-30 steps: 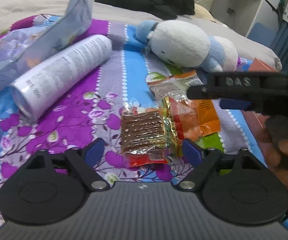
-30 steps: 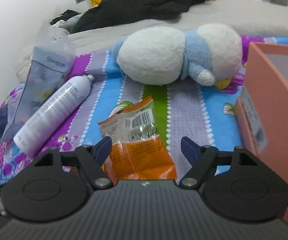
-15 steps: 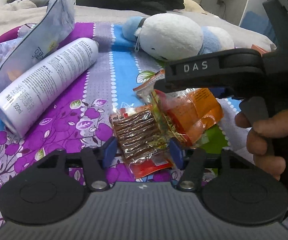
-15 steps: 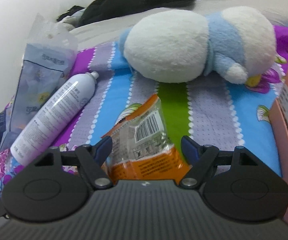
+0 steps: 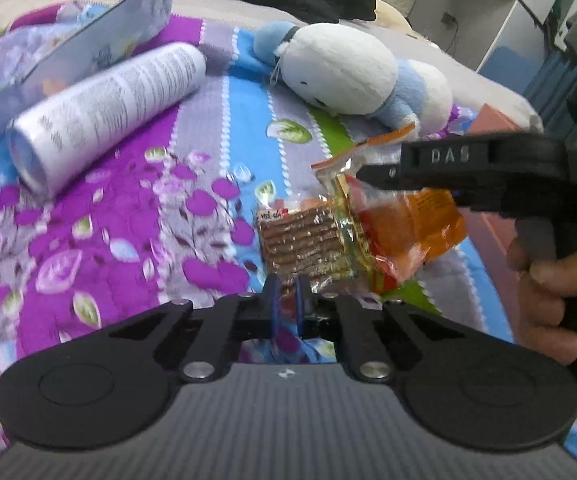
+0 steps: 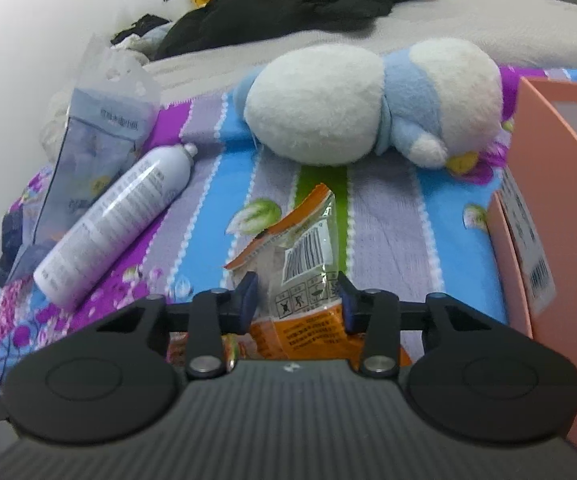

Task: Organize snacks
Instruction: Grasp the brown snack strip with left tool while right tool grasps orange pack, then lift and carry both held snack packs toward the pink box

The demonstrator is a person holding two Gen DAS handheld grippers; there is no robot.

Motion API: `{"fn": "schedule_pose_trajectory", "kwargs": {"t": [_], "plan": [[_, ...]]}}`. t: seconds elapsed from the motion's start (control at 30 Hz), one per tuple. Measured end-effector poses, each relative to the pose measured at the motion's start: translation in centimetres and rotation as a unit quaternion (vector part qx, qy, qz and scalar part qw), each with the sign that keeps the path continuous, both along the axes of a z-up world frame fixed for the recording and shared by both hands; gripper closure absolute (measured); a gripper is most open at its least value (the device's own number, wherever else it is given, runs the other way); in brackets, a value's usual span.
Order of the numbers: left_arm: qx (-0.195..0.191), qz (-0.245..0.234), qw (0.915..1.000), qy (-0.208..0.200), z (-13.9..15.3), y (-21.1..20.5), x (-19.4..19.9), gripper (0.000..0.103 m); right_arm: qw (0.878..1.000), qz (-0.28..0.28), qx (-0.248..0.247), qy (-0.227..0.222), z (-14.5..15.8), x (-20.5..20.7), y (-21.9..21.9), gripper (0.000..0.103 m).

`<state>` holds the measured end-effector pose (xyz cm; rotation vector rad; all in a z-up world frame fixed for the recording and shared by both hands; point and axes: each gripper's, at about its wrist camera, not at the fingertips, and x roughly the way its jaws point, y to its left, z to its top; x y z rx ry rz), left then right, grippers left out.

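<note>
A clear packet of brown snack sticks (image 5: pixel 304 244) lies on the flowered bedspread (image 5: pixel 128 240). My left gripper (image 5: pixel 284 302) is shut on its near edge. An orange snack packet (image 5: pixel 412 224) overlaps the brown one on the right. In the right wrist view this orange packet (image 6: pixel 304 268) stands buckled between the fingers of my right gripper (image 6: pixel 297 300). Its jaws are closing and the pads press on the packet's sides. In the left wrist view the right gripper (image 5: pixel 364 172) comes in from the right above the packet, held by a hand (image 5: pixel 548 280).
A white spray can (image 6: pixel 120 224) lies to the left beside a pale blue pouch (image 6: pixel 100 140). A white and blue plush toy (image 6: pixel 368 100) lies behind the packets. An open pink box (image 6: pixel 560 200) stands at the right. Dark clothes are piled at the back.
My left gripper has shut on the brown packet's near edge. My right gripper has narrowed onto the orange packet, which now buckles upward between its fingers.
</note>
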<state>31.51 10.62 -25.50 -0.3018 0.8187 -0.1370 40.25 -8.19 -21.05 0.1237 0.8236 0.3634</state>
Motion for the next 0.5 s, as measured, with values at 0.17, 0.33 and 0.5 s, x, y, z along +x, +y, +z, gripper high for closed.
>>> {"fn": "schedule_pose_trajectory", "kwargs": {"t": [0.17,0.33,0.5], "plan": [[-0.034,0.02,0.9992,0.012,-0.2,1.1,-1.4,0.093,1.0,-0.017,0.0,-0.002,0.1,-2.0,-1.1,0.062],[-0.058,0.021,0.9979,0.018,-0.6,1.9,-1.4,0.093,0.997,-0.049,-0.003,-0.059,3.1,-4.1,-2.1,0.063],[-0.059,0.024,0.9978,0.016,-0.6,1.8,-1.3,0.093,0.996,-0.039,0.012,-0.073,5.2,-4.5,-2.3,0.063]]}}
